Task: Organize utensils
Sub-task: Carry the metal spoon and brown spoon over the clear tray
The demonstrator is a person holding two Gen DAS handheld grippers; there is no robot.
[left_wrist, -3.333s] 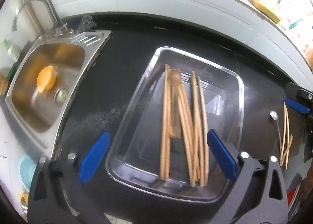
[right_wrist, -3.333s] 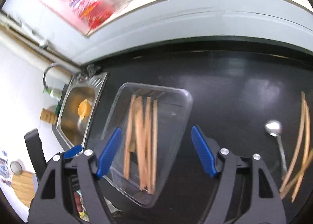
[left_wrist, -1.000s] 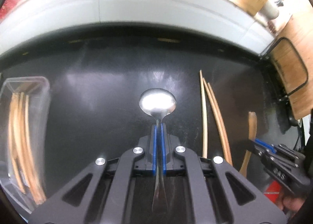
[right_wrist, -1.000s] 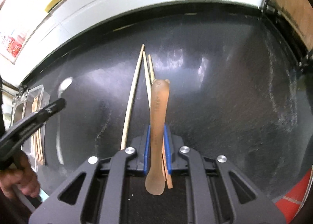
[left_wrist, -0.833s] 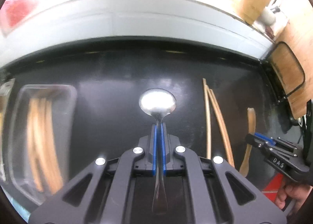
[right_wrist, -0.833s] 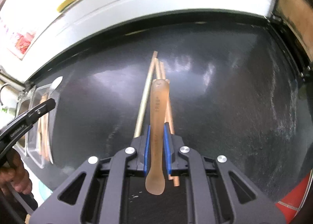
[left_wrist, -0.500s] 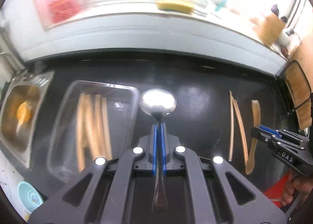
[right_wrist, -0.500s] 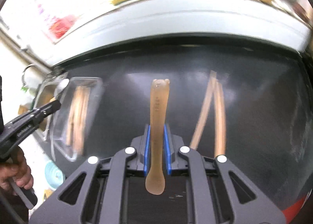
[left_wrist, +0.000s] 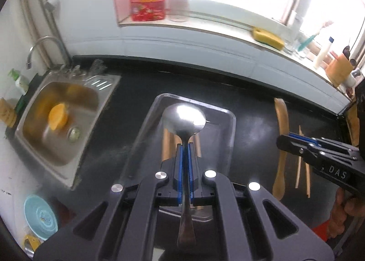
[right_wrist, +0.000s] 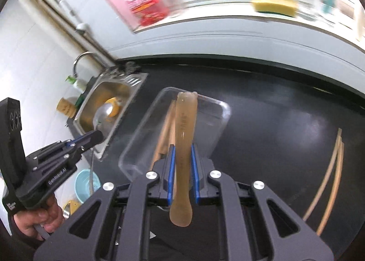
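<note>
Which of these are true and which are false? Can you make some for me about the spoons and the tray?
1. The left gripper holds a metal spoon. True.
2. The right gripper is empty. False: it holds a wooden spoon.
3. The tray has chopsticks in it. True.
4. The sink is right of the tray. False: it is on the left.
5. No chopsticks lie on the counter. False: some loose sticks remain.
</note>
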